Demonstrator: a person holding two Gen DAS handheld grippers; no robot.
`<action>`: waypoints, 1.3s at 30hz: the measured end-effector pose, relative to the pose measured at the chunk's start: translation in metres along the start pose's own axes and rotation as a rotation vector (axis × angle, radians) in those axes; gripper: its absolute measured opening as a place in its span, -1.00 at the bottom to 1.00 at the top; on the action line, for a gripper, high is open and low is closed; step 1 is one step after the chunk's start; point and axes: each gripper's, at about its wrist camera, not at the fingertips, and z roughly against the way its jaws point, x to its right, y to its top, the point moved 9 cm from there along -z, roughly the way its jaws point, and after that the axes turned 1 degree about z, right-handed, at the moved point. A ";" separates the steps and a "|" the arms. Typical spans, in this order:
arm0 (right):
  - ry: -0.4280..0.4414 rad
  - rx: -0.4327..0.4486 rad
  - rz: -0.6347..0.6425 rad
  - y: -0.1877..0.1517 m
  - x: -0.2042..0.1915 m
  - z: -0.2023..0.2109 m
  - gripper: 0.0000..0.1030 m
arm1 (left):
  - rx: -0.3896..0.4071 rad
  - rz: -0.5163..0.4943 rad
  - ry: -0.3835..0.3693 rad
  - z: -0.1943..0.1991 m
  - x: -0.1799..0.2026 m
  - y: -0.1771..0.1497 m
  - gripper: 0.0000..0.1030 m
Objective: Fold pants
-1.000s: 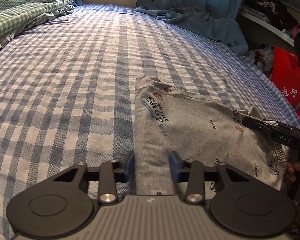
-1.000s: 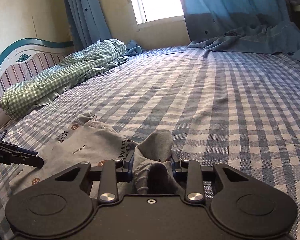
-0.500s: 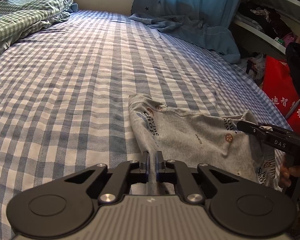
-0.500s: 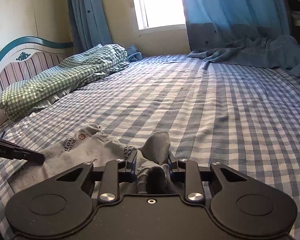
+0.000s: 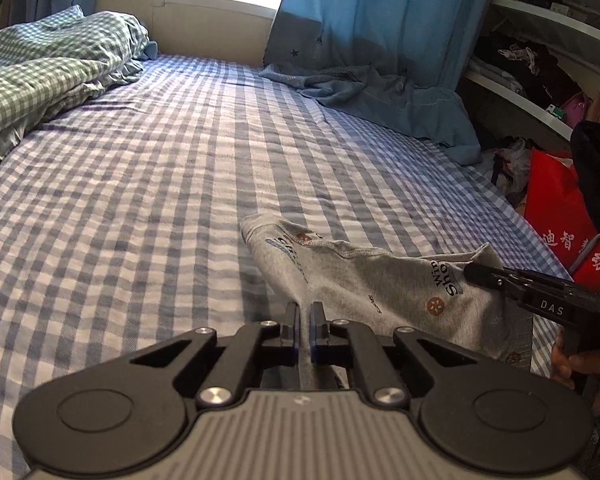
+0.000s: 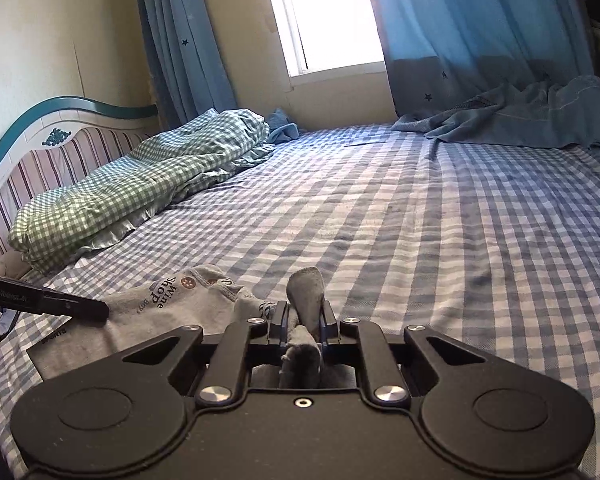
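Note:
Grey printed pants (image 5: pixel 380 284) lie on the blue checked bed (image 5: pixel 160 200), near its front edge. My left gripper (image 5: pixel 305 312) is shut on the near edge of the pants and lifts it off the sheet. My right gripper (image 6: pixel 303 314) is shut on a bunched corner of the pants (image 6: pixel 168 300), with a flap of cloth sticking up between its fingers. Each gripper shows in the other's view: the right one (image 5: pixel 476 272) at the right end of the pants, the left one (image 6: pixel 96 310) at the left end.
A green checked quilt (image 6: pixel 140 188) is piled along the striped headboard (image 6: pixel 40 148) on the left. A blue curtain (image 5: pixel 380 92) drapes onto the far side of the bed. A red bag (image 5: pixel 556 224) and shelves (image 5: pixel 540 80) stand beyond the right edge.
My left gripper closed from open onto the near edge of the pants. Both grippers rose, lifting the cloth, and the views tilted up toward the window.

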 end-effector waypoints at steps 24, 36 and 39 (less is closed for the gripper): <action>-0.238 0.039 0.095 -0.036 -0.042 -0.002 0.88 | 0.128 -0.068 0.273 0.043 -0.040 -0.052 0.99; -0.318 0.108 0.124 -0.110 -0.101 0.089 0.99 | 0.167 -0.141 0.292 0.091 -0.002 -0.130 1.00; -0.320 0.108 0.115 -0.120 -0.109 0.097 0.99 | 0.169 -0.133 0.299 0.094 -0.004 -0.139 1.00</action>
